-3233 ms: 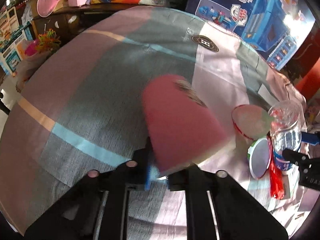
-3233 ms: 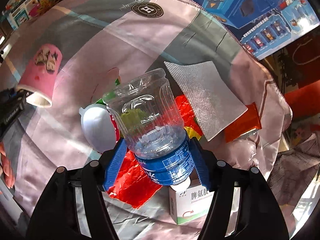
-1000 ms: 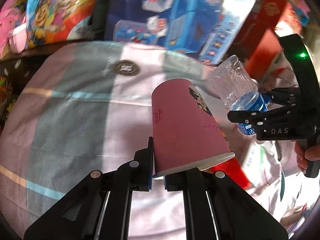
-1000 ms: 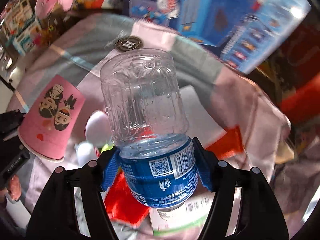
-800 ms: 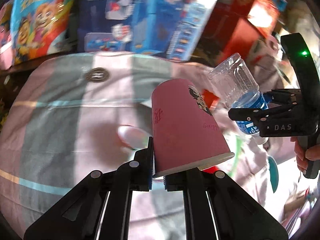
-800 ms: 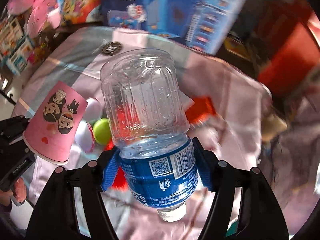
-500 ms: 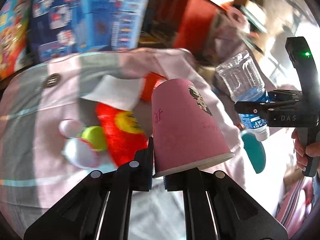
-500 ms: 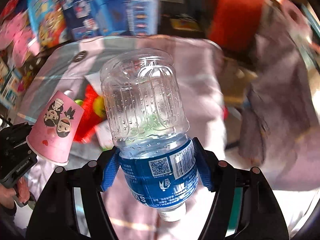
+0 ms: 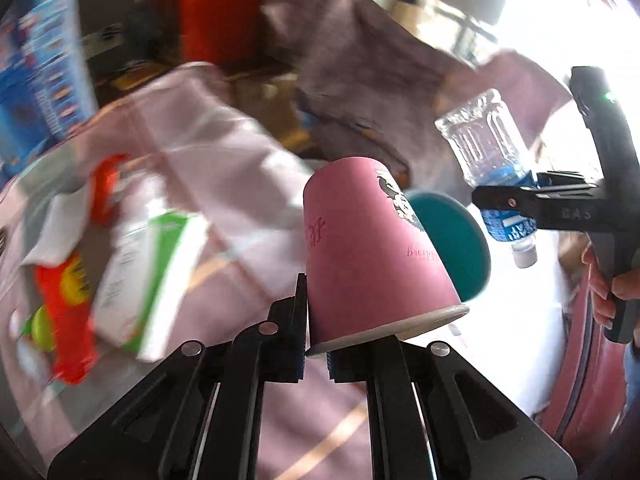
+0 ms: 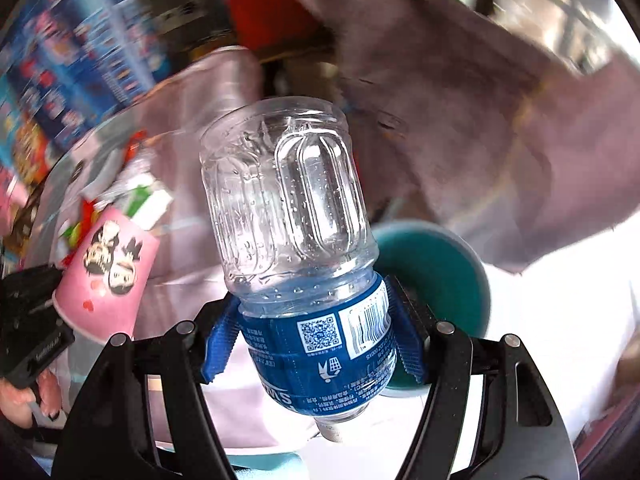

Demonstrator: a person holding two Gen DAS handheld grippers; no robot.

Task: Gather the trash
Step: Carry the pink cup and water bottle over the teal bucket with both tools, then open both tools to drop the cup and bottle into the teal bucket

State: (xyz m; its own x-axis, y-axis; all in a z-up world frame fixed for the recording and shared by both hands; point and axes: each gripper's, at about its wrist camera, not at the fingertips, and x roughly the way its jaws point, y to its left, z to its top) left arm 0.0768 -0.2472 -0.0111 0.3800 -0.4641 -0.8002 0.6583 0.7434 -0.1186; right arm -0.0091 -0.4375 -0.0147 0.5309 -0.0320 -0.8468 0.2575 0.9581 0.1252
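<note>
Left wrist view: a pink paper cup (image 9: 372, 256) is held upside down by the left gripper (image 9: 317, 354), with its rim pinched between the two narrowly set fingers and its closed base pointing away. A cartoon print is seen on the cup's far right side. Behind the cup, a teal round bin (image 9: 452, 244) is partly covered by it. To the right, the right gripper (image 9: 520, 200) is seen gripping a clear plastic water bottle (image 9: 490, 156) by its blue label, with the white cap pointing down and the base tilted up to the left; the handle is held by a hand (image 9: 612, 292). On the left, over a pink-grey tablecloth (image 9: 224, 152), a white and green carton (image 9: 144, 276), a red wrapper (image 9: 68, 312) and a white napkin (image 9: 52, 224) are seen, all blurred.

Right wrist view: the water bottle (image 10: 296, 240) is clamped at its blue label between the blue-padded fingers (image 10: 218, 344) of the right gripper (image 10: 316, 344), cap towards the camera and base away. Droplets are visible inside the clear body. The teal bin (image 10: 444, 272) is seen just behind and to the right of the bottle. At the left, the pink cup (image 10: 108, 276) is shown held by the left gripper (image 10: 36, 312), above the tablecloth (image 10: 192, 96), with the carton (image 10: 146, 200) farther back.
</note>
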